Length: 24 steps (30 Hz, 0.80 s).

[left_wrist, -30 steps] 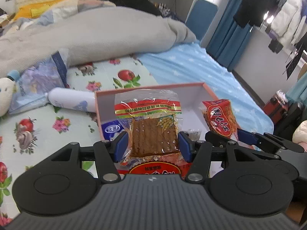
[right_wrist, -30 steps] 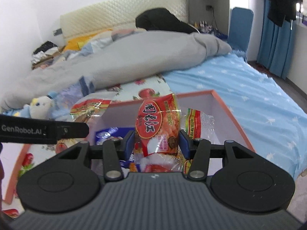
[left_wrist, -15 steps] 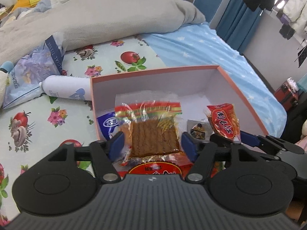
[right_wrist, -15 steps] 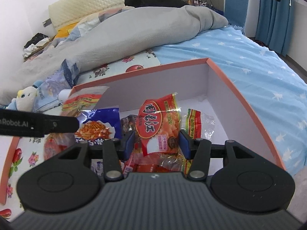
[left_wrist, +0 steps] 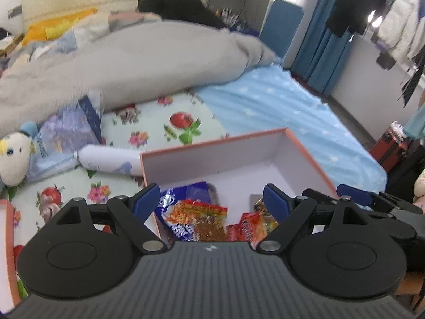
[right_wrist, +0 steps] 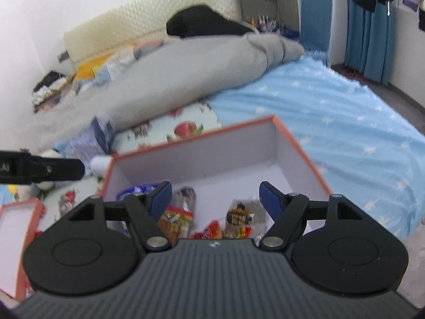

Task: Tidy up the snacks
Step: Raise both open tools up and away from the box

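A bedroom: I am working over a bed (left_wrist: pixel 265 101) with a grey duvet (left_wrist: pixel 132 61) bunched toward the headboard and a fruit-print sheet (left_wrist: pixel 164 122) under my box (left_wrist: pixel 212 143). My left jaws (left_wrist: pixel 212 202) are opening, already spread wide with nothing between the blue pads; a second ago they pinched a clear packet of brown strips, and that packet (left_wrist: pixel 204 218) now lies loose in the box on top of a blue bag (left_wrist: pixel 183 194). My right jaws (right_wrist: pixel 215 198) are opening too, empty, and the red packet (right_wrist: pixel 212 232) they held a second ago has dropped among the other snacks on the box floor, near a small dark wrapper (right_wrist: pixel 239 216). Both views have pulled up and back from the box, so more of the bed shows than half a second ago. I read that as two drops done at once: both packets are inside the box and I am free for the next pieces. Outward from the box, a white bottle (left_wrist: pixel 106 159) lies just beside its left wall, a purple-blue pouch (left_wrist: pixel 66 130) and a plush toy (left_wrist: pixel 13 159) sit farther left, and what looks like the box lid (right_wrist: pixel 18 234) lies open on the sheet. Whether any snacks remain outside the box I cannot tell from here.
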Motion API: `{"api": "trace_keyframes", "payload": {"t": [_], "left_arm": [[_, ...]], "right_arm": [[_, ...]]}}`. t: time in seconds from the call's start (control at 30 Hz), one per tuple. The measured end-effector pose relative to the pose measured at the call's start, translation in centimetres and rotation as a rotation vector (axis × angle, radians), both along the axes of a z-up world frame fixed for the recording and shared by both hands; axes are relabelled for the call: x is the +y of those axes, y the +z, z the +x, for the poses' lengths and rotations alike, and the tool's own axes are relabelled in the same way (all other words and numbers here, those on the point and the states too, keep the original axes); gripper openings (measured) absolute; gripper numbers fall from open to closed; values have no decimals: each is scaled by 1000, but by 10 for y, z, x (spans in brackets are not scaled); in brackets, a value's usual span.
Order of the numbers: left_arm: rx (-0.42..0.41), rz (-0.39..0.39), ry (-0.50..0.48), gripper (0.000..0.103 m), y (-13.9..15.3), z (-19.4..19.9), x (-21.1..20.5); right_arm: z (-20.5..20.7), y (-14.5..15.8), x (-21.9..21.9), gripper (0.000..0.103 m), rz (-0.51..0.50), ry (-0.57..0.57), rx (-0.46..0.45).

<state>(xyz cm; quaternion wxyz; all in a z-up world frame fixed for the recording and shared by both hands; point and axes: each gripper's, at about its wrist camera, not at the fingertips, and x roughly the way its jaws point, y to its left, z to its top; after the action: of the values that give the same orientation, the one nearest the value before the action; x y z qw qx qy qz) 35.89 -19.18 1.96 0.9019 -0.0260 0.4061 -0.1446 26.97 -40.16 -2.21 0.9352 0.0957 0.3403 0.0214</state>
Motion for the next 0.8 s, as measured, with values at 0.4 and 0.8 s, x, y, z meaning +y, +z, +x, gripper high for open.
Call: {"api": "trace_keyframes", "payload": {"t": [0.4,0.8], "left_arm": [[-164,-104,-47,88,94,-81,20],[-285,-121,-67,88,138,-169,43]], "right_arm": [[-69,89,8,74,7,-50,-142],[-140,120,22,74,6,-61,-226]]}}
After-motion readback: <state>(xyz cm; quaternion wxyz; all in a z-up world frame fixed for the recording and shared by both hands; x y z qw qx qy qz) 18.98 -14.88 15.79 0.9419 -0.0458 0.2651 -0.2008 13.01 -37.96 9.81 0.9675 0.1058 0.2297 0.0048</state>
